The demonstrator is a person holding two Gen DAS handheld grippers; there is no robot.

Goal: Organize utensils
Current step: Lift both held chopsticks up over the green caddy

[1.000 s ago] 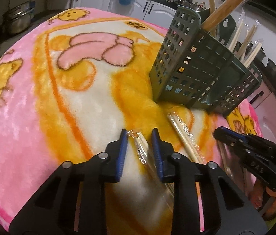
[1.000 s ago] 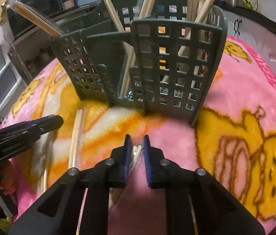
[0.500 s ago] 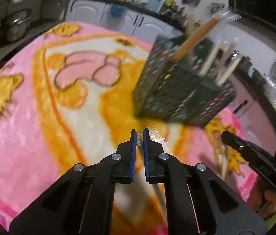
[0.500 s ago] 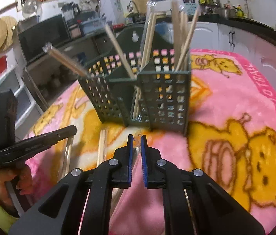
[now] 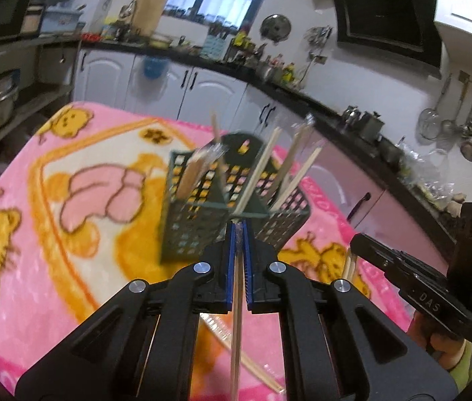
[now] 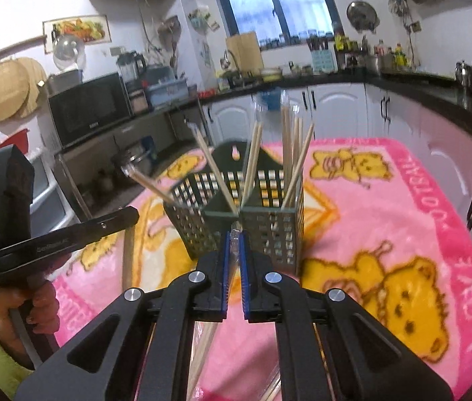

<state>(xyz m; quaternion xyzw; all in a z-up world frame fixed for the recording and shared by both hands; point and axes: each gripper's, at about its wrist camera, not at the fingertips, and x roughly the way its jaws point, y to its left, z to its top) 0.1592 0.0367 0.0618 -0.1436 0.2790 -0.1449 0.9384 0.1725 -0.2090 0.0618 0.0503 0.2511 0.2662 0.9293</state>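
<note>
A dark green perforated utensil holder (image 5: 199, 224) (image 6: 269, 227) stands on the pink cartoon blanket, with several wrapped wooden chopsticks standing in its compartments. My left gripper (image 5: 238, 234) is shut on a wrapped chopstick pair (image 5: 236, 327) that hangs down between its fingers, raised above the blanket in front of the holder. My right gripper (image 6: 232, 244) is shut on another wrapped chopstick pair (image 6: 207, 341), also lifted, just short of the holder. Each gripper shows in the other's view: the right one (image 5: 413, 287), the left one (image 6: 55, 237).
One wrapped chopstick pair (image 5: 246, 357) lies on the blanket (image 5: 68, 234) below my left gripper. Kitchen counters and white cabinets (image 6: 333, 107) ring the table. A microwave (image 6: 88, 107) and pots stand at the left.
Both grippers closed on chopstick pairs lying on the blanket and lifted them up and back. The holder now looks farther away and lower in both views.
</note>
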